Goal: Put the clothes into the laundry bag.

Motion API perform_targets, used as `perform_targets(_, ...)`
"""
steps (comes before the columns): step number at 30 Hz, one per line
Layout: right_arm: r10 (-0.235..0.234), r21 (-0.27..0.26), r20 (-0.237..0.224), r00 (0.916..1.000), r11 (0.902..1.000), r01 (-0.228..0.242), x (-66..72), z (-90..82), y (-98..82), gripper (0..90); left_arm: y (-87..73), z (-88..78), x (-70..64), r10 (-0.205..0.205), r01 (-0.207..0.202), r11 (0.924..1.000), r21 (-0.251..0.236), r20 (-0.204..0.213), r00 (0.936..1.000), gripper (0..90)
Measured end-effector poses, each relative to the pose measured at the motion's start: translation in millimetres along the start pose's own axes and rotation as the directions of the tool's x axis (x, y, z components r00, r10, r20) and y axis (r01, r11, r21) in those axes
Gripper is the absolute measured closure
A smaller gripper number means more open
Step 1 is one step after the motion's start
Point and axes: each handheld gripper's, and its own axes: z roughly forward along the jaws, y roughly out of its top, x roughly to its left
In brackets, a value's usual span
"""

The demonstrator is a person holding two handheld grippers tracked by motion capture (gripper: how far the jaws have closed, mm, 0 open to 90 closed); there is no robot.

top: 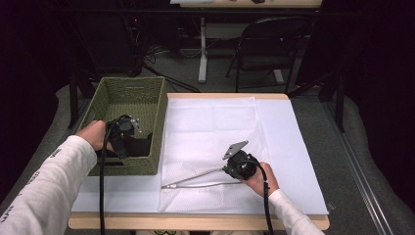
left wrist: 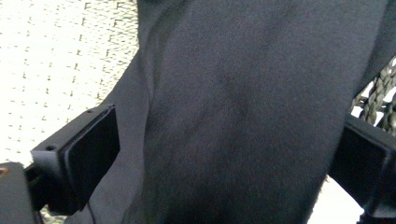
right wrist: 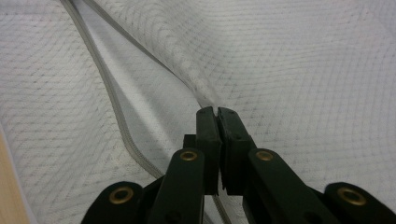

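Dark garment (left wrist: 243, 112), nearest the lens in the left gripper view, sits between the left gripper's (top: 128, 131) two pads (left wrist: 91, 149), which stand wide apart; cloth lies against the pad on the view's left, but whether both pads press on it can't be told. Garment hangs ahead of and below the fingertips, inside the green woven basket (top: 110, 100), w/ basket weave visible beyond it. Largest item after that: white mesh laundry bag (top: 215, 132), flat on the table (top: 195, 223), to the right of the basket and apart from the left fingers. Right gripper (top: 230, 169) is closed tight, pads (right wrist: 208, 126) pinching the bag's upper mesh layer at the zip edge; the grey zipper (right wrist: 112, 107) runs away from the fingertips in two lines, so the mouth is judged partly open, spreading wider farther from the pads. Step in hand, as judged: pull the garment from the basket for loading into the bag. Procedure: 1) confirm firm closure on a thick fold of cloth, not a thin edge, before lifting; 2) lift straight up until the hem clears the basket rim, avoid snagging weave; 3) keep right pads clamped and raise the top layer slightly so the mouth gapes; 4) bring cloth to the wide end of the opening, away from the right fingertips. Risk: loose grip lets the fabric slip back into the basket.
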Motion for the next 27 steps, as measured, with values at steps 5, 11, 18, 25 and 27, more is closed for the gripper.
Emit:
perform_targets(5,-0.004,-0.001,0.001,1.0000,1.0000,0.004,0.2,-0.1,0.2,88.0,1.4,3.4,0.5,0.007,-0.008,0.9999,0.011,0.011,0.9999,8.0)
perform_targets(11,-0.010,0.002,0.005,0.9999,1.0000,0.010,0.9,0.3,0.2,87.9,-1.2,7.4,4.1,-0.020,0.019,0.9997,0.016,0.048,0.9986,12.1)
perform_targets(18,-0.010,0.002,0.005,0.9999,1.0000,0.010,1.0,0.4,0.2,87.9,-4.4,9.1,7.7,-0.030,0.030,0.9995,0.004,0.066,0.9974,19.7)
perform_targets(25,-0.005,0.003,0.008,1.0000,1.0000,0.005,1.6,0.2,0.2,87.8,-4.0,13.0,10.0,-0.051,0.049,0.9987,0.016,0.084,0.9952,23.6)
perform_targets(27,-0.013,0.003,0.007,0.9999,0.9999,0.013,1.3,0.4,0.4,87.8,-3.7,14.5,9.0,-0.046,0.045,0.9989,0.016,0.074,0.9962,27.6)
